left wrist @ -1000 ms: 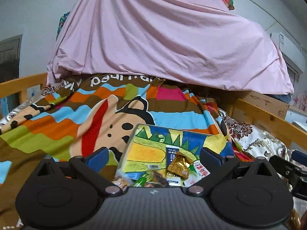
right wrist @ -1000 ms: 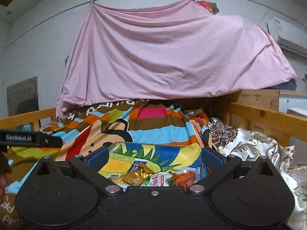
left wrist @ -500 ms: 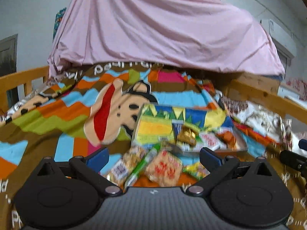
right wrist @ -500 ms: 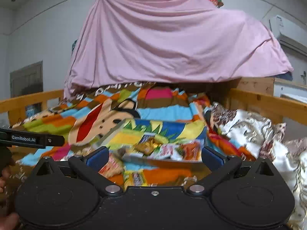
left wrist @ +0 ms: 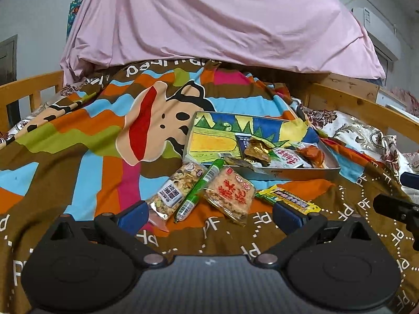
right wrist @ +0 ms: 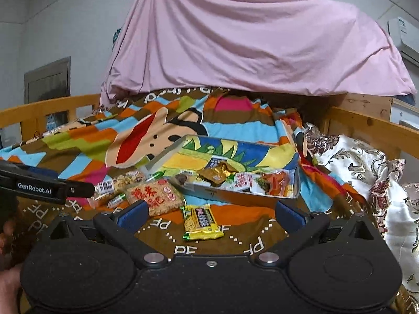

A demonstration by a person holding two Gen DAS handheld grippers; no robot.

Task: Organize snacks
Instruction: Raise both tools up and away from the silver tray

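We see both views lit evenly and fairly brightly from above, with colours strong and only soft shadows beneath the pink sheet (right wrist: 248, 39). Fisheye bending curves the wooden bed rail (left wrist: 366, 104) and darkens the frame corners. The snack packets (left wrist: 230, 193) read sharply; the far wall (right wrist: 65, 26) looks softer, slightly grainy.

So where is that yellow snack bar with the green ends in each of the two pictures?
Left wrist view: the yellow snack bar lies lower right of centre on the blanket, just above the right blue pad.
Right wrist view: the bar lies at bottom centre, between the open tongs.
Shared landmark: the metal tray just behind it.
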